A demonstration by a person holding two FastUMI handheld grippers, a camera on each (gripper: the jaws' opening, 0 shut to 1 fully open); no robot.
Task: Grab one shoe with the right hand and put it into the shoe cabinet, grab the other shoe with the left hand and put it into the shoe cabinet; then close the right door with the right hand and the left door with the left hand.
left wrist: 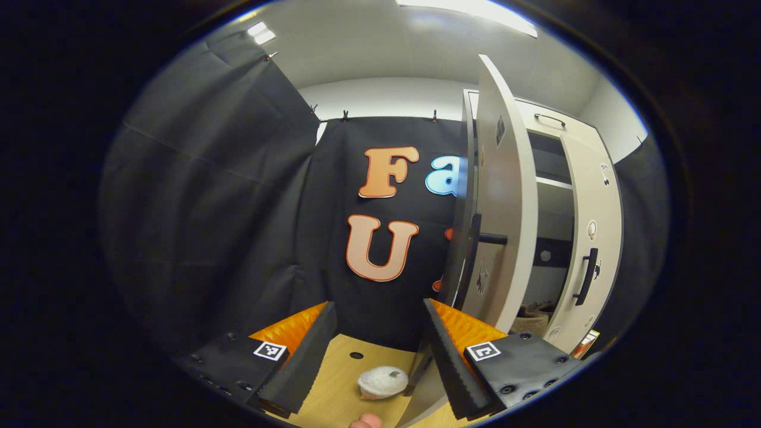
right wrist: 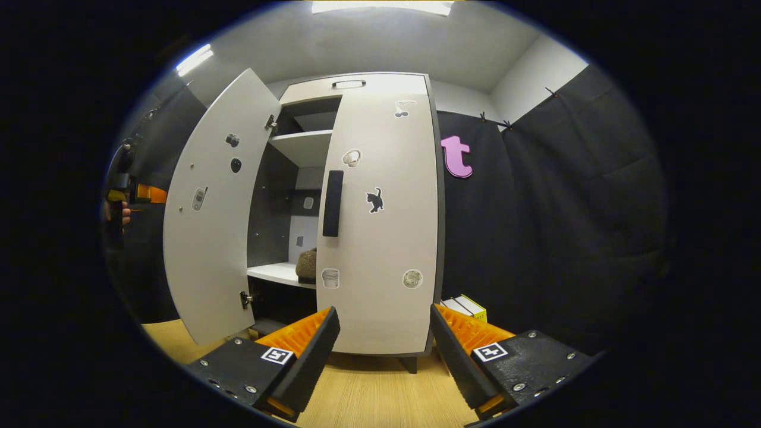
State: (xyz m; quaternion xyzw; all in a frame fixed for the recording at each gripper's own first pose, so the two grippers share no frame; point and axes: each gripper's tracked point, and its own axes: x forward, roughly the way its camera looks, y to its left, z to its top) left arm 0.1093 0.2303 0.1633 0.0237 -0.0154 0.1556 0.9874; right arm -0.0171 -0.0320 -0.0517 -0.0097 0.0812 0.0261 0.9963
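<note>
The white shoe cabinet (right wrist: 357, 83) stands ahead in the right gripper view. Its right door (right wrist: 380, 238) is shut, with a black handle (right wrist: 333, 202). The left door (right wrist: 211, 226) swings wide open. A brown fuzzy shoe (right wrist: 307, 264) rests on the lower shelf inside. My right gripper (right wrist: 383, 351) is open and empty, low in front of the right door. In the left gripper view my left gripper (left wrist: 374, 356) is open and empty, on the outer side of the open left door (left wrist: 499, 202). The shoe (left wrist: 532, 315) shows through the gap.
A hand holding the left gripper (right wrist: 128, 196) shows beyond the open door. A yellow box (right wrist: 469, 306) lies on the floor right of the cabinet. A white rounded object (left wrist: 383, 381) sits on the wooden floor (right wrist: 368, 392) between my left fingers. Black cloth walls surround the booth.
</note>
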